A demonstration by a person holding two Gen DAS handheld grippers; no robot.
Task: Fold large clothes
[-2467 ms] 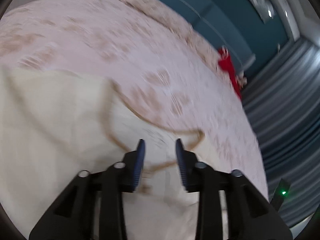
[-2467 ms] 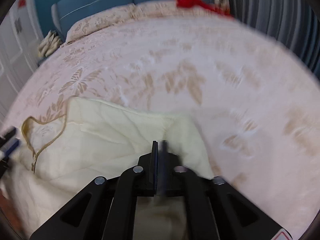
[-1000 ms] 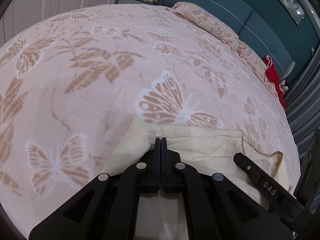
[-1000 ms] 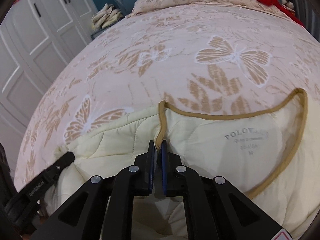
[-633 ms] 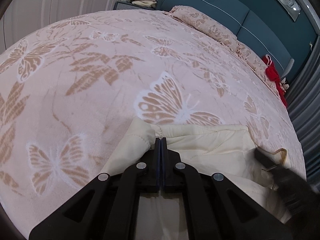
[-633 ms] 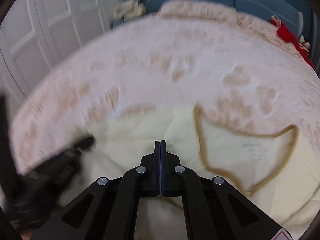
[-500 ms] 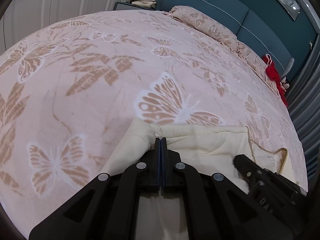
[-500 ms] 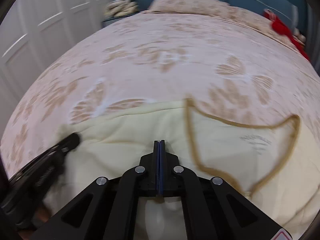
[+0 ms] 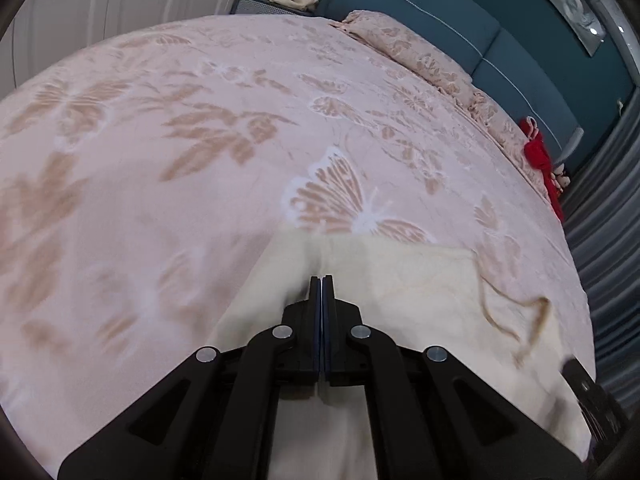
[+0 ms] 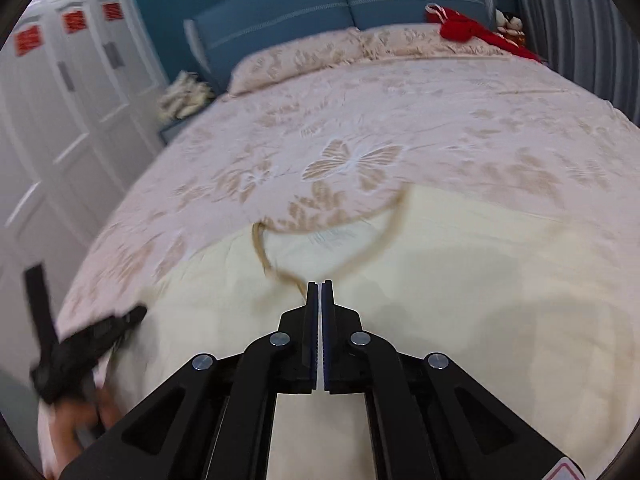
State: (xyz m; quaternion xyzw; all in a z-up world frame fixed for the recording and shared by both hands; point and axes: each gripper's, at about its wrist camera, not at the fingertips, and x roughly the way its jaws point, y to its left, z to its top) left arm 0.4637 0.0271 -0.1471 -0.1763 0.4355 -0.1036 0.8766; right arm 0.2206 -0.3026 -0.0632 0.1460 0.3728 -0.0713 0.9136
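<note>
On my left wrist view, my left gripper [image 9: 321,280] has its two black fingers pressed flat together, and the cream quilted garment with tan neckline trim [image 9: 420,292] bunches up right at their tips, so I read it as pinched on a fold of that cloth near the garment's upper left corner. The garment lies spread on the pink bedspread printed with tan butterflies and leaves [image 9: 168,168], at the near edge of the bed. Its tan-edged neckline [image 9: 516,320] curls off to the right of my left fingers.

On the right wrist view, my right gripper [image 10: 321,284] is likewise closed, blue pads all but touching, tips just below the neckline [image 10: 332,248]; whether fabric is caught between them I cannot tell. The left tool [image 10: 88,344] shows blurred at the garment's left edge. A red cloth item [image 10: 468,32] lies far off by the blue padded headboard [image 10: 340,4].
</note>
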